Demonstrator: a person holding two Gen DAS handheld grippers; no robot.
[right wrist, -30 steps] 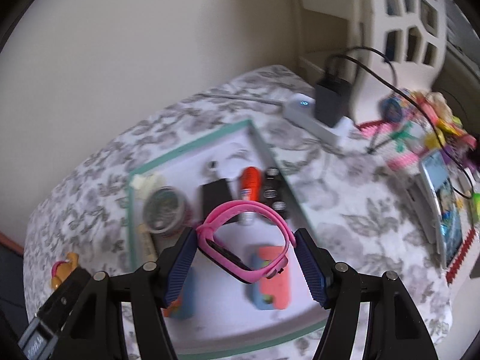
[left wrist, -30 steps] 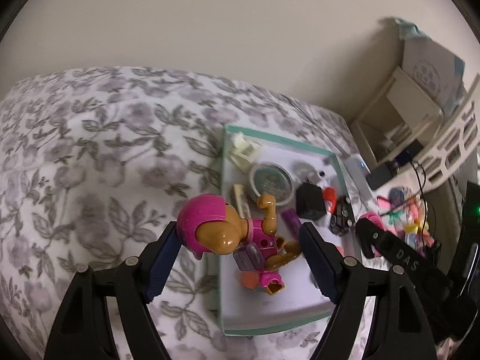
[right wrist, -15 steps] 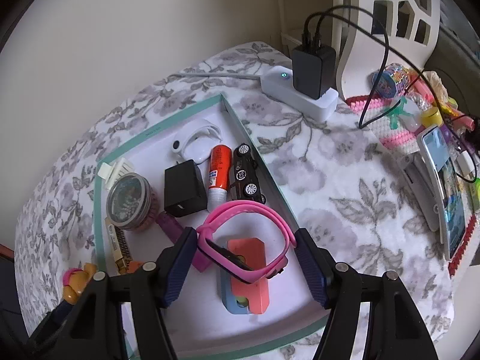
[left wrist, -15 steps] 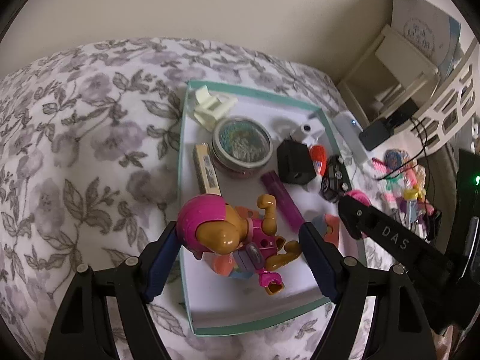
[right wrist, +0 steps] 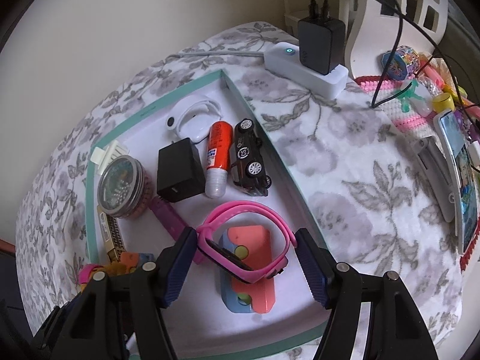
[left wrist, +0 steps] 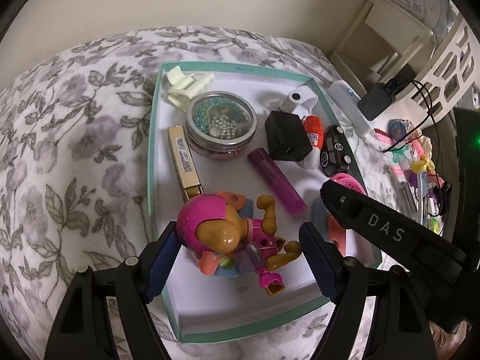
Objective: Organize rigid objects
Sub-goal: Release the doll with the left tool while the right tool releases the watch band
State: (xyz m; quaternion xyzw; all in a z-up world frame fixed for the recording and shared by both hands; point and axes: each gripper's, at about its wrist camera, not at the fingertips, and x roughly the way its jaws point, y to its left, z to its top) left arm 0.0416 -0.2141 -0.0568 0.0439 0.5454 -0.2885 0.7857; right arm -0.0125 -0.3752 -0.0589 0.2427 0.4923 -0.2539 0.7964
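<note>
A white tray with a teal rim [left wrist: 154, 138] lies on a floral blanket. My left gripper [left wrist: 238, 240] is shut on a dog toy figure with a pink helmet [left wrist: 210, 225], held just over the tray's near left part. My right gripper [right wrist: 244, 240] is shut on a pink wristwatch [right wrist: 228, 255], which hangs above an orange and blue block [right wrist: 255, 270] in the tray [right wrist: 274, 156]. Inside the tray lie a bead jar [left wrist: 222, 123], black charger [left wrist: 285, 138], red glue stick [left wrist: 313, 129], black toy car [left wrist: 336, 153] and purple stick [left wrist: 276, 180].
A beige clip [left wrist: 183, 159], pale plastic clip [left wrist: 186, 87] and white earbud case [left wrist: 300, 99] also lie in the tray. To the right, a white power strip [right wrist: 306, 66] with a black adapter and cables, a phone [right wrist: 462, 180] and colourful trinkets [right wrist: 420, 90] crowd the blanket.
Both grippers have sunk toward the tray with the toy figure and the watch still in them. The tray now looks larger and sits under both.
</note>
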